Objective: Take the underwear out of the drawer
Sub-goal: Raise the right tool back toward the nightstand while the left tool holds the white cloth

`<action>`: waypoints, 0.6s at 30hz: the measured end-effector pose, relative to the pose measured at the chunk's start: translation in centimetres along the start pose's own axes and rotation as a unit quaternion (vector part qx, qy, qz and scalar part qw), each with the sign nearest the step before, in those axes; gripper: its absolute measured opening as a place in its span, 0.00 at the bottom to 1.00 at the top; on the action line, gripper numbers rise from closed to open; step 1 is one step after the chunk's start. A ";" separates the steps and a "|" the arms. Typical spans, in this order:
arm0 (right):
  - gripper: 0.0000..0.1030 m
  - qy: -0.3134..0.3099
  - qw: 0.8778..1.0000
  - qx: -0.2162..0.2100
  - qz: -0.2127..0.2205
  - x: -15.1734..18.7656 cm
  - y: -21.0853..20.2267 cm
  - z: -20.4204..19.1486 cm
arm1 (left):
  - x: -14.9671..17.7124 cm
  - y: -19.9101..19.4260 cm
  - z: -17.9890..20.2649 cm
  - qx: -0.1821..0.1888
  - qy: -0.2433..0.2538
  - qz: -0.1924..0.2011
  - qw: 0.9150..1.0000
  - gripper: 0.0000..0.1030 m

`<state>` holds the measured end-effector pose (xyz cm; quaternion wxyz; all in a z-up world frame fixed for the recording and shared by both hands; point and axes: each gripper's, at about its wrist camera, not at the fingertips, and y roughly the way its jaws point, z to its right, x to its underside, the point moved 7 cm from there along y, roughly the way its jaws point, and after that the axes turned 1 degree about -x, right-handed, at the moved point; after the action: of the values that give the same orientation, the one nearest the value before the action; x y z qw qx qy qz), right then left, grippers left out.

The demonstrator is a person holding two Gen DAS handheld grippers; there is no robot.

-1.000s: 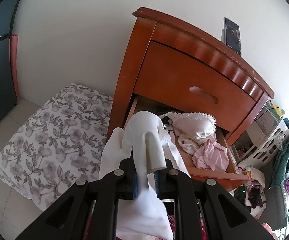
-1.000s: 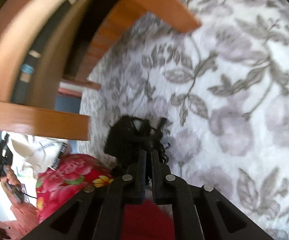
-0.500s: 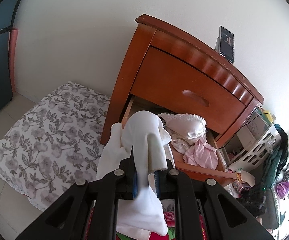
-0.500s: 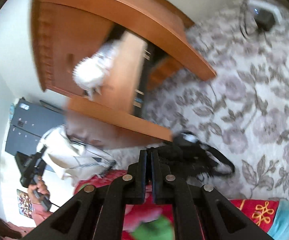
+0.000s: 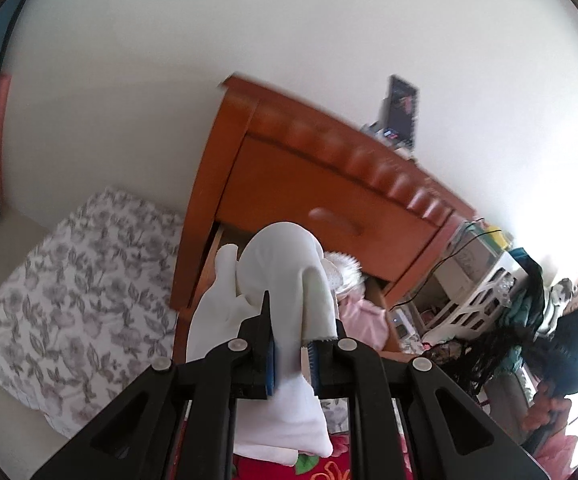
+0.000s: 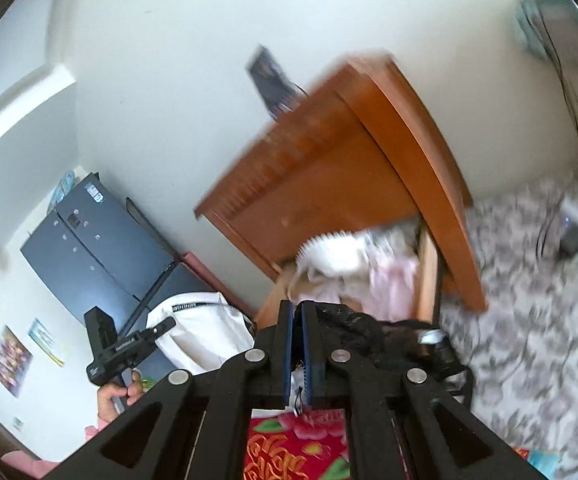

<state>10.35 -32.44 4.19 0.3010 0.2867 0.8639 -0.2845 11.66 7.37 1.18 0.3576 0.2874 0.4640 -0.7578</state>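
Gripping white garment (image 5: 285, 292), black lace (image 6: 373, 332)

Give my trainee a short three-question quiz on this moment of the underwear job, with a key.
1. True or false: the left gripper is empty.
2. What colour is the lace garment in the right gripper?
3. The lower drawer of the wooden nightstand is: A shut, B open with clothes inside, C open and bare.

Key: 1 false, it is clamped on a white garment. 2 black. 3 B, white and pink items lie in it.
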 end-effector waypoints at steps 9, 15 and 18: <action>0.04 -0.104 0.994 -0.003 0.039 -2.8 -3.9 -11.8 | -2.9 -7.6 7.1 0.060 0.069 0.054 0.994 0.13; 0.04 -0.150 0.987 -0.009 0.051 -2.7 -6.6 -17.6 | -3.1 -10.9 10.3 0.088 0.097 0.069 0.989 0.13; 0.04 -0.160 0.986 -0.010 0.053 -2.3 -7.9 -19.4 | -2.6 -12.1 11.2 0.101 0.104 0.069 0.987 0.13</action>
<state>-0.34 -25.64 21.08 0.4529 0.2794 0.7910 -0.3019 2.24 1.68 13.69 0.3280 0.4305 0.3990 -0.7402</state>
